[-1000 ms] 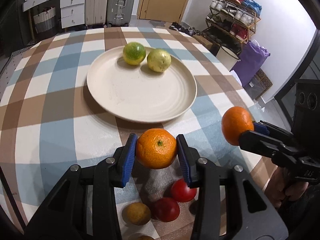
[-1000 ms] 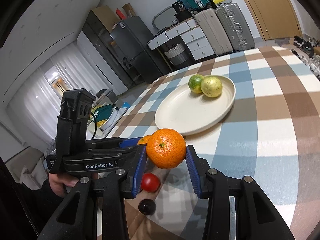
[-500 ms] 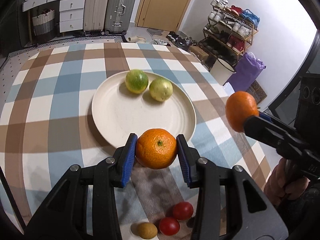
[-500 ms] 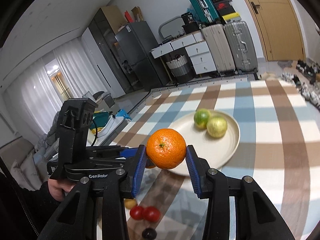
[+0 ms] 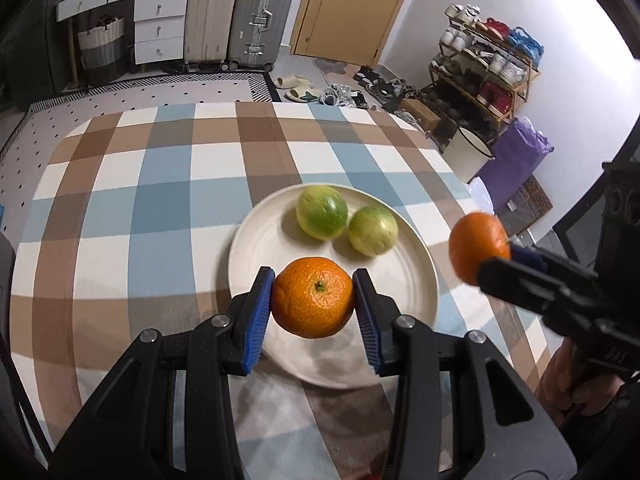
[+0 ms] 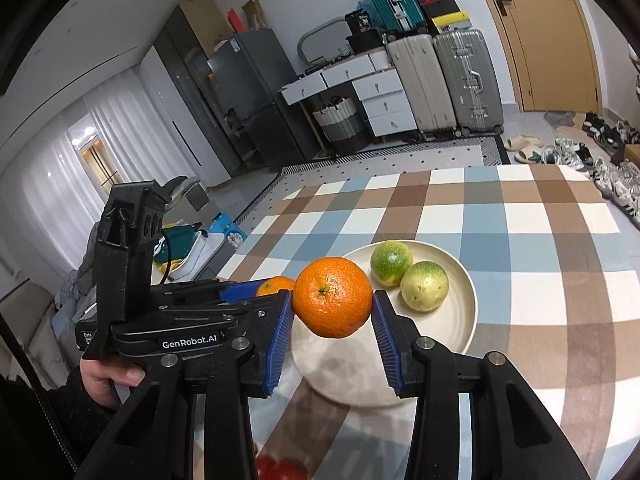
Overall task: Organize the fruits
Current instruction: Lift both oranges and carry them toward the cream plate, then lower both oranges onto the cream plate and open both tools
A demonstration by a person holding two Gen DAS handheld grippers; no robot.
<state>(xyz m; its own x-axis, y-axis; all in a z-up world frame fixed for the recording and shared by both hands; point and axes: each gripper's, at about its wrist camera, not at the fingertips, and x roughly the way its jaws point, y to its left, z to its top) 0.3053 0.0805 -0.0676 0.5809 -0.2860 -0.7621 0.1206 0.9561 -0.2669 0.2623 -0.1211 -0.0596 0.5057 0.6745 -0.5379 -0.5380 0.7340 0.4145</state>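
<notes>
Two oranges held above the plate

The left gripper (image 5: 313, 303) clamps a round orange mandarin (image 5: 313, 298) over the cream ceramic plate (image 5: 416, 280); the right gripper (image 6: 332, 312) clamps a second mandarin (image 6: 332, 298). Released carelessly, either could roll into the two green-yellow citrus fruits (image 5: 322, 211) or off the checked tablecloth (image 5: 160, 200).

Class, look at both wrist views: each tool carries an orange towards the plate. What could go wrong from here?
1. The two green fruits sit loose on the plate; an orange set down against them might knock one rolling off.
2. The left tool and right tool converge on one plate and could bump, jarring an orange free.
</notes>
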